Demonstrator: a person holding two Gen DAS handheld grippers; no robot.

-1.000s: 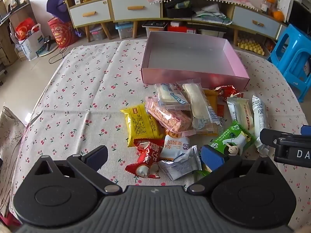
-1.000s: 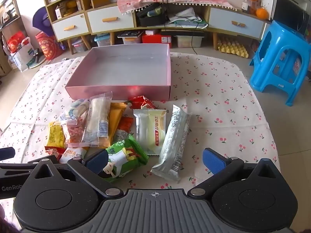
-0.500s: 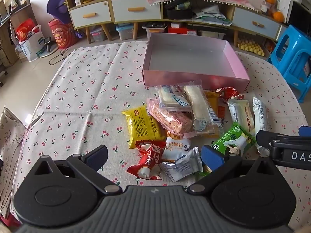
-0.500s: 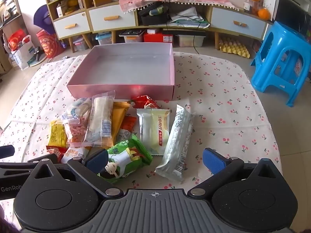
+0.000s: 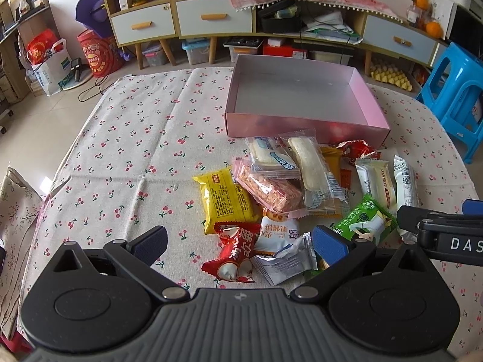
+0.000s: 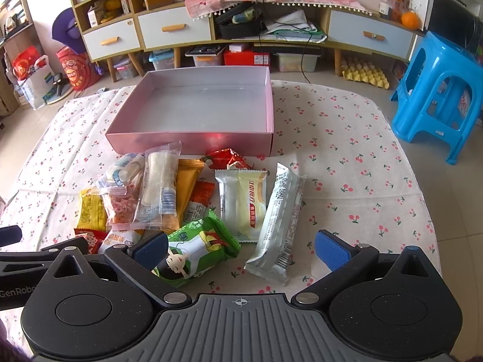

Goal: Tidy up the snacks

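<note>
A heap of wrapped snacks lies on the cherry-print tablecloth in front of an empty pink box. In the left wrist view I see a yellow pack, a red candy pack and a silver pouch. My left gripper hovers open over the near edge of the heap, above the red pack. The right wrist view has a green pack, a cream pack and a long silver bar. My right gripper is open above the green pack and the silver bar, holding nothing.
A blue plastic stool stands to the right of the table. A low cabinet with drawers and floor clutter sit beyond the far edge. The tablecloth left of the heap carries nothing. Each gripper's body shows at the other view's edge.
Both grippers have drawn back slightly from the heap, so the snacks and box sit a little farther up in view. Nothing was picked up; the jaws stay as they were.
</note>
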